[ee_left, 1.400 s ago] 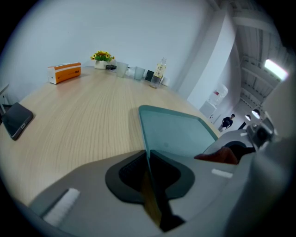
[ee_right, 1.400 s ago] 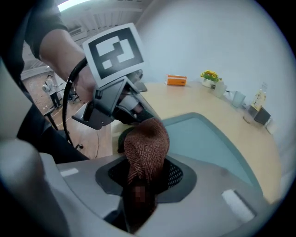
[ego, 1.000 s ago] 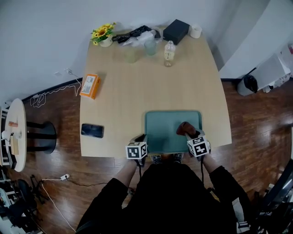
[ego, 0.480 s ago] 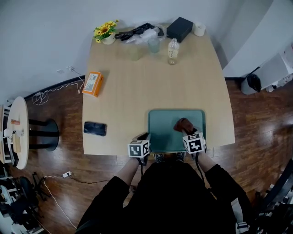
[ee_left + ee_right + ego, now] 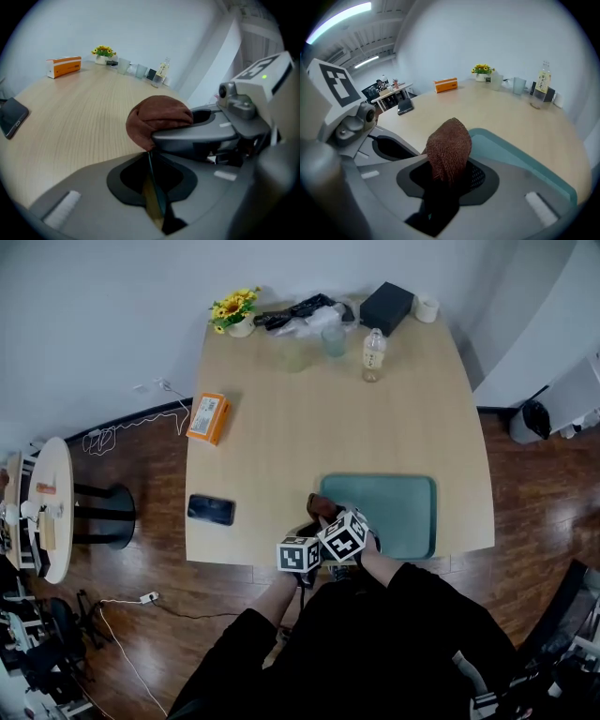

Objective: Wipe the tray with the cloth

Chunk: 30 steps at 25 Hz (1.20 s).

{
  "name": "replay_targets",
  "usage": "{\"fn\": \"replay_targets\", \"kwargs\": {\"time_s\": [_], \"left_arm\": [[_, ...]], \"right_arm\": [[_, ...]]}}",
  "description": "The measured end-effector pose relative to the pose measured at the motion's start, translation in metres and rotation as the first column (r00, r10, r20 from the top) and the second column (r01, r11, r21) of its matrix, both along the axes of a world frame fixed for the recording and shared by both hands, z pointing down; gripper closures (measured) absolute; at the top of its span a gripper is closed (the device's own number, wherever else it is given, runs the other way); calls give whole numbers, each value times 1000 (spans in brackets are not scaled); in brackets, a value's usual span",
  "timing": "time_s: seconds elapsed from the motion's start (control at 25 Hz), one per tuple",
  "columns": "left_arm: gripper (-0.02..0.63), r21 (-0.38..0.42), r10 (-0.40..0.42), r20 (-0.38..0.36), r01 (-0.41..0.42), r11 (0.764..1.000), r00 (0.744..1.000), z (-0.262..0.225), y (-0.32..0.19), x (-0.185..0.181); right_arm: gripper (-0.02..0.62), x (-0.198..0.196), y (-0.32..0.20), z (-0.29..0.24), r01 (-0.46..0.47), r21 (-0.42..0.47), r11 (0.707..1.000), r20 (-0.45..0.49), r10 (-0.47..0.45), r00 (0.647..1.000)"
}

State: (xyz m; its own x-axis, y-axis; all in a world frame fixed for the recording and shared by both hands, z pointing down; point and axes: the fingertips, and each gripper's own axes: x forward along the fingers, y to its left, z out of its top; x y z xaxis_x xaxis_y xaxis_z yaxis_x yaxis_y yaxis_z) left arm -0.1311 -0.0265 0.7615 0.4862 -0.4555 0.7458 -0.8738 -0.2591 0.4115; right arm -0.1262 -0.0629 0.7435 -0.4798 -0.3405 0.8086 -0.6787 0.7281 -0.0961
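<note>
The teal tray (image 5: pixel 389 512) lies at the near edge of the wooden table (image 5: pixel 281 446). My left gripper (image 5: pixel 311 532) is shut on the thin rim at the tray's near left corner; the rim (image 5: pixel 151 165) shows edge-on between its jaws. My right gripper (image 5: pixel 330 518) is shut on the bunched brown cloth (image 5: pixel 322 506), which sits at the tray's left edge, right beside the left gripper. In the right gripper view the cloth (image 5: pixel 449 149) sticks up from the jaws, with the tray (image 5: pixel 520 159) just beyond. The cloth (image 5: pixel 157 117) also fills the middle of the left gripper view.
A black phone (image 5: pixel 210 510) lies left of the tray, an orange box (image 5: pixel 208 418) further back. At the far edge stand a flower pot (image 5: pixel 236 313), cups, a bottle (image 5: pixel 373 354), a black box (image 5: pixel 387 307) and a tape roll (image 5: pixel 427 307). A round side table (image 5: pixel 52 512) stands at left.
My right gripper has swept the cloth leftwards across the tray, from its right part to its left edge. The left gripper has kept its hold on the tray's corner.
</note>
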Motion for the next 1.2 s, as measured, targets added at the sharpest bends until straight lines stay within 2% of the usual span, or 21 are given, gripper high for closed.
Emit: {"fn": "replay_targets", "kwargs": {"time_s": [0.12,0.24,0.32,0.48,0.64,0.72,0.88,1.04,1.2], "left_arm": [[594,-2,0,0,0,1000,1000,-1,-1,-2],[594,1,1,7,-1,1000,1000,-1,-1,-4],[594,5,1,11,-1,1000,1000,0,0,-5],[594,9,-1,20,1,1000,1000,0,0,-5],[594,14,-2,23,1,1000,1000,0,1,-4],[594,16,0,28,-1,1000,1000,0,1,-3],[594,27,2,40,-3,1000,999,0,1,-3],[594,25,-2,39,1,1000,999,-1,1,-2],[592,-10,-45,-5,45,999,999,-2,-2,-1]], "right_arm": [[471,16,-21,0,-55,15,998,-9,55,998],[471,63,-44,0,-193,8,981,-16,193,981],[471,107,-54,2,-296,4,955,-27,296,955],[471,202,-56,10,-475,-8,880,-57,474,879],[471,279,-48,11,-574,0,819,-87,572,816],[474,300,-49,6,-596,10,803,-75,595,800],[472,308,-51,1,-596,17,803,-69,596,800],[472,295,-57,11,-554,16,833,-87,553,829],[472,289,-89,8,-516,75,853,-134,521,843]]}}
